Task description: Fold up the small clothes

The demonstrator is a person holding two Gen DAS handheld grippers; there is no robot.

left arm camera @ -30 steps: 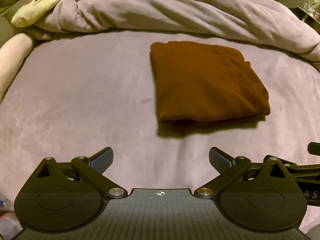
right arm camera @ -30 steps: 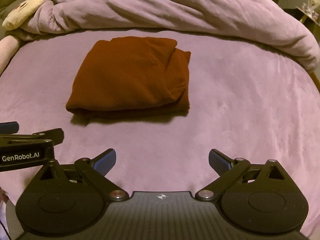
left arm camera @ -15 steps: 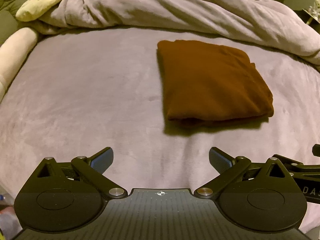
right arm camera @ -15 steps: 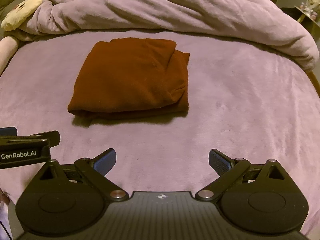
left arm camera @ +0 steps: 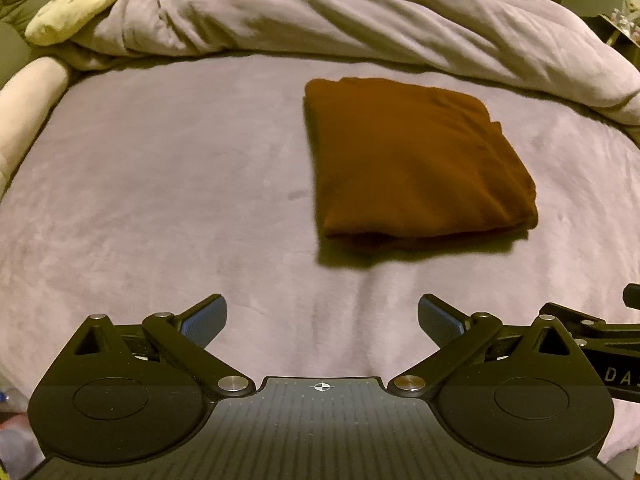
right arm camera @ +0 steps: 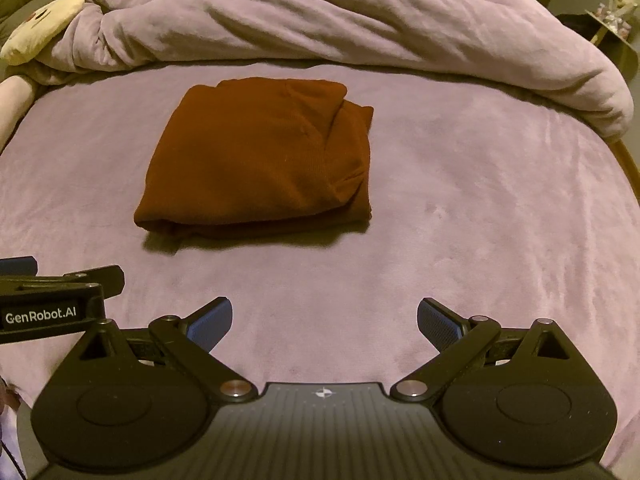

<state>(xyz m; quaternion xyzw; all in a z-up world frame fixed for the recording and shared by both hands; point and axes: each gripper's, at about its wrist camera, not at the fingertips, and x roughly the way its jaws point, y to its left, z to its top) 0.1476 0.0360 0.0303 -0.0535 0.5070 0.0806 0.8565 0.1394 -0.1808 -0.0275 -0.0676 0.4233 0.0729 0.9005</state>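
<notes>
Folded rust-brown knit garment (left arm camera: 416, 164) lies flat on the mauve plush bed (left arm camera: 160, 184); left gripper (left arm camera: 322, 316) and right gripper (right arm camera: 324, 316) hover near, jaws spread wide, empty.

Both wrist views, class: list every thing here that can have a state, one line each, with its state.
Brown garment: folded into a compact rectangle, lying flat on the bed sheet, untouched.
Left gripper: open, empty, short of the garment.
Right gripper: open, empty, short of the garment.
Duvet: bunched up behind the garment.
Plush toy: lying partly under the duvet edge.
</notes>
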